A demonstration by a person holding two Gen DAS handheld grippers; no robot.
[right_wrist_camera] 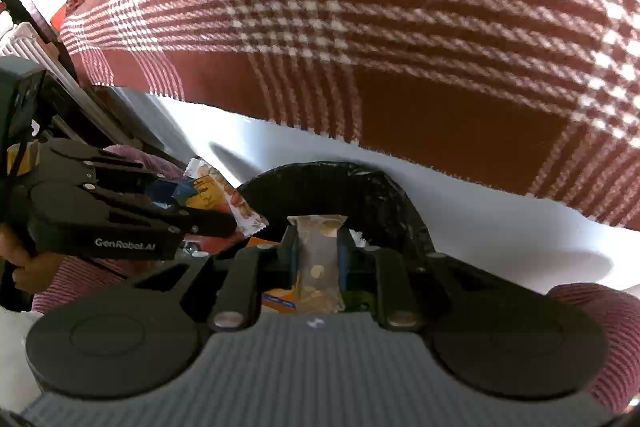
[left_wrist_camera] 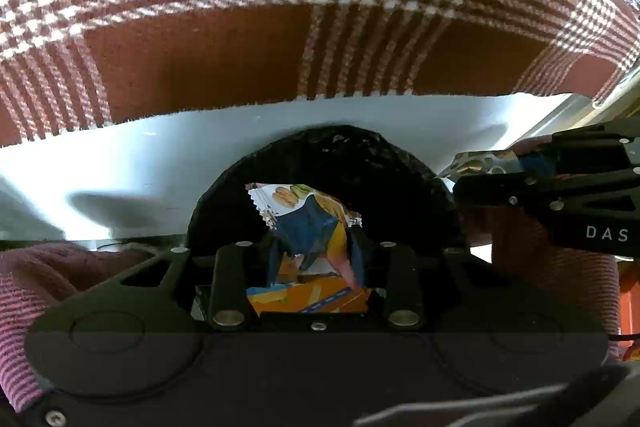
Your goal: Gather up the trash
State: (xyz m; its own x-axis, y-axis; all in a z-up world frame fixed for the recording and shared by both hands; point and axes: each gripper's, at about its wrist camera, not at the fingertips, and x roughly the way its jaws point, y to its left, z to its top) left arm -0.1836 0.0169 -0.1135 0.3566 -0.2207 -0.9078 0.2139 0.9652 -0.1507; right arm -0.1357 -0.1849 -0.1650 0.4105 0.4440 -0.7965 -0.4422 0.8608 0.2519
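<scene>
Already over the black-lined round bin [left_wrist_camera: 328, 163], left gripper [left_wrist_camera: 316, 247] clamps an orange-blue snack wrapper [left_wrist_camera: 308, 223], right gripper [right_wrist_camera: 318, 247] a clear crumb-speckled packet [right_wrist_camera: 320, 259]; releasing off-centre could drop either beside the rim.

Two handheld grippers: left gripper [left_wrist_camera: 316, 247], right gripper [right_wrist_camera: 318, 247]. Two snack wrappers: orange-blue wrapper [left_wrist_camera: 308, 223], clear wrapper [right_wrist_camera: 318, 255]. One black-lined trash bin [left_wrist_camera: 332, 155]. One plaid blanket [left_wrist_camera: 280, 7].

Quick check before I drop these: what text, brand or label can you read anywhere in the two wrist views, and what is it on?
"DAS": body of the right gripper, cut off by the frame edge.
"GenRobot.AI": body of the left gripper, slightly blurred.
Orange and blue wrapper: print too small to read.
Clear wrapper: no readable text.
</scene>
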